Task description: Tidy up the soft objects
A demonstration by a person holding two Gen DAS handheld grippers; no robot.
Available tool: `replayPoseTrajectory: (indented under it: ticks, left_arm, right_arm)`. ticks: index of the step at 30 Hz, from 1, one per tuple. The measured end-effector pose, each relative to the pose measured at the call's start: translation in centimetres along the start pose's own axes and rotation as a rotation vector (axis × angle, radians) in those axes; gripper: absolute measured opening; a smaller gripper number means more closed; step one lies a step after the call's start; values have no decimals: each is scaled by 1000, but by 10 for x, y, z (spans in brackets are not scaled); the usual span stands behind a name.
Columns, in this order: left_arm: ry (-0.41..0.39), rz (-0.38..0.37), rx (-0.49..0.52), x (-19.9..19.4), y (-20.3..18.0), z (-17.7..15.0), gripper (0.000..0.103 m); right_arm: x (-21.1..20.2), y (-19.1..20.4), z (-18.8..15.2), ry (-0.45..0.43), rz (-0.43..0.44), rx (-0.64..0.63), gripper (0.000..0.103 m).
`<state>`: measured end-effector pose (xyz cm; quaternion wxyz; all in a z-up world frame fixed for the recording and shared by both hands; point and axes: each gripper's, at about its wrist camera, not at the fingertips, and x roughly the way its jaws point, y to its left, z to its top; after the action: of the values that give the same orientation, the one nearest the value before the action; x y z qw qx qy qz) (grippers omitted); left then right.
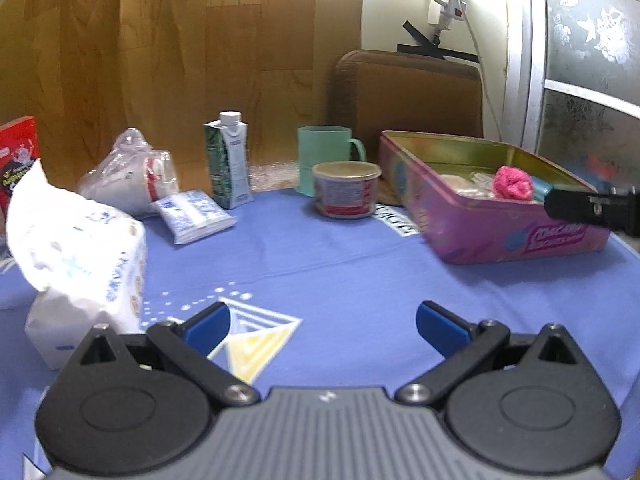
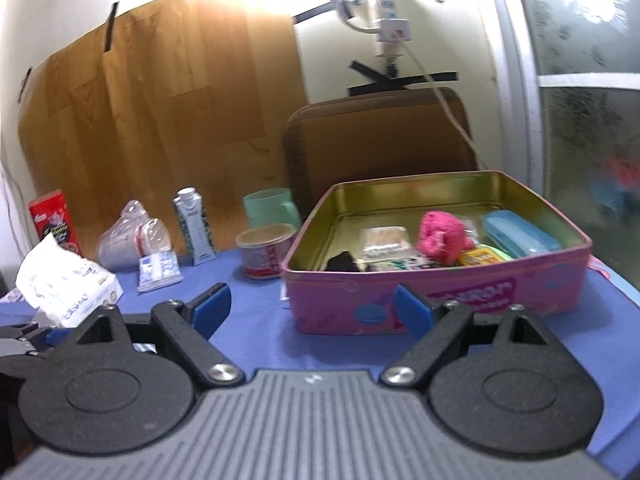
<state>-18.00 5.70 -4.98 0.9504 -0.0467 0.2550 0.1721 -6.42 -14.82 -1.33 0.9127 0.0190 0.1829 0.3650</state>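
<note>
**A:** Blue cloth [image 1: 340,256] covers the whole table, with a wood-grain panel [image 1: 160,60] and a brown chair back [image 2: 380,140] behind it. What are your claws doing?

**B:** My left gripper [image 1: 323,326] hovers over the cloth, blue fingers spread, nothing between them. My right gripper [image 2: 312,306] is just as wide apart and empty, in front of the pink tin [image 2: 560,276].

**A:** And the soft things?

**B:** A fuzzy pink ball [image 2: 440,240] lies inside the tin. My right camera looks down into it: a light blue case [image 2: 520,236], a yellow packet [image 2: 480,258], a clear wrapped packet [image 2: 384,240] and something black [image 2: 342,262] share the floor. From the left wrist I catch only the ball and some pale bits over the rim.

**A:** What does the left show better?

**B:** The tissue pack [image 1: 80,264] just beside my left finger, a small blue-printed pouch [image 1: 192,214], the milk carton [image 1: 230,160], a green mug [image 1: 324,156] and a lidded tub [image 1: 346,190].
</note>
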Motion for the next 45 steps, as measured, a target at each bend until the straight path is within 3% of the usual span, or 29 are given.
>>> replayPoseTrajectory:
  ticks: [7,18,24,28,34,42,44,45]
  left_arm:
    - [-5,-16,31,2,22,-14,103]
    - [12,-126,-52,8,38,-19,103]
    - [25,-154,-101,12,45,-17,103]
    - [29,-169,-120,13,49,-17,103]
    - [35,-197,-152,15,54,-17,103]
    - [44,-212,-163,18,56,-17,103]
    - [47,-214,-166,19,57,-16,103]
    - [49,-214,-168,19,57,-17,103]
  right_arm:
    - [19,30,6,19,69,-70,90]
    - [73,70,16,102,198,-177,79]
    - [123,99,25,178,298,-254,79]
    - [177,132,30,279,398,-319,82]
    - [250,178,25,379,399,-406,88]
    - [302,195,10,461,366,-355,94]
    - [301,196,9,455,372,-361,88]
    - [297,195,9,450,383,-367,77]
